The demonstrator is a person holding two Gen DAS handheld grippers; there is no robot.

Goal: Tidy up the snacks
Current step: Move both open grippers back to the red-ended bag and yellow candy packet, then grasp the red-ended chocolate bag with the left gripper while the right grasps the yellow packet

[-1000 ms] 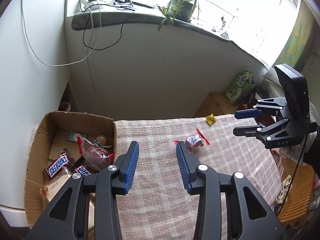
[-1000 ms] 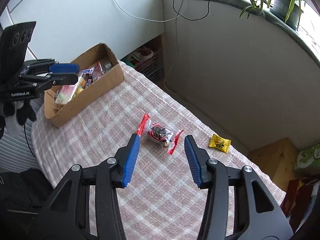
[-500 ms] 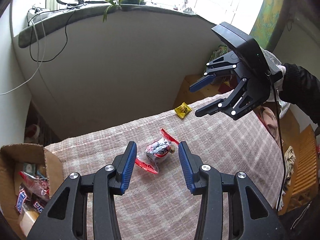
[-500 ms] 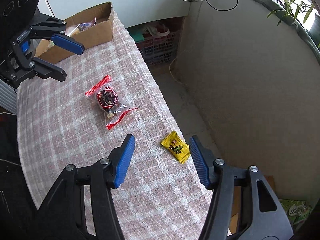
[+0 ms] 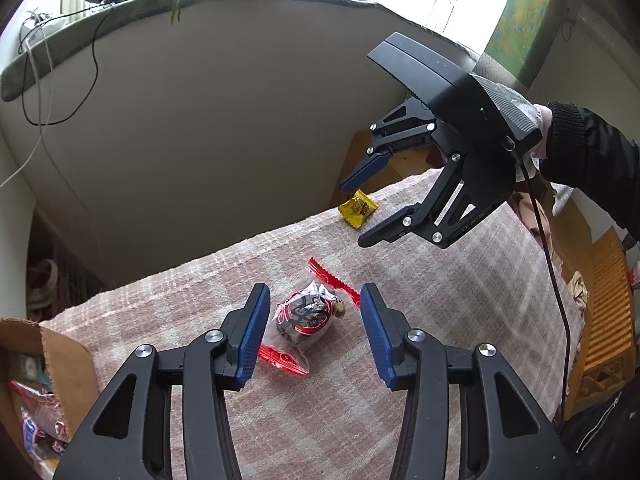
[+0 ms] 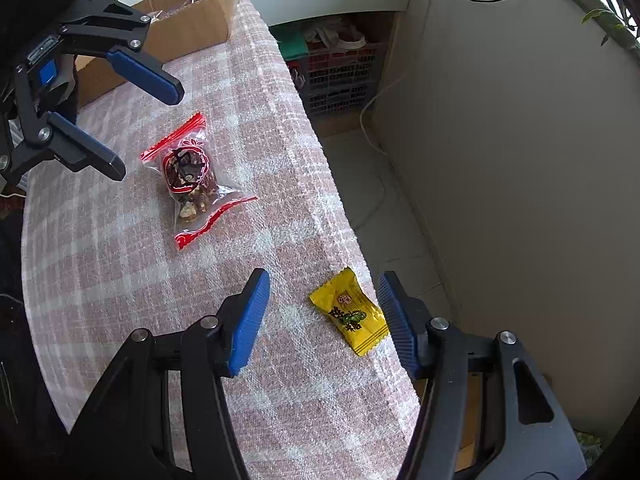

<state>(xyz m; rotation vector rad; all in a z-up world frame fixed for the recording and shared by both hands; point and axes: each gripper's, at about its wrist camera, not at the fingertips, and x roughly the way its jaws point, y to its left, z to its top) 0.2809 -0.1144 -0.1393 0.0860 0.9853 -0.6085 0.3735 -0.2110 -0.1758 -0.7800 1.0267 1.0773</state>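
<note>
Yellow candy (image 6: 350, 312) now sits between our right tool (image 6: 324, 316), prongs apart; our left tool (image 5: 312, 332), also apart, has closed around the red-sealed bag (image 5: 306, 314), so both grasps look ready.

Clear red-edged snack bag (image 5: 306, 314) lies flat mid-frame in my left view, lumpy with dark stuff; small yellow candy packet (image 6: 352, 312) sits lower right in my right view.

From the left wrist we look down along the left tongs (image 5: 314, 334), close over the surface (image 5: 460, 300), toward the windowsill wall. From the right wrist we look down along the right tongs (image 6: 322, 322) at the surface's edge. Both views share the red-sealed snack bag (image 5: 306, 314) (image 6: 190, 172) and yellow candy (image 5: 357, 209) (image 6: 352, 312).
</note>
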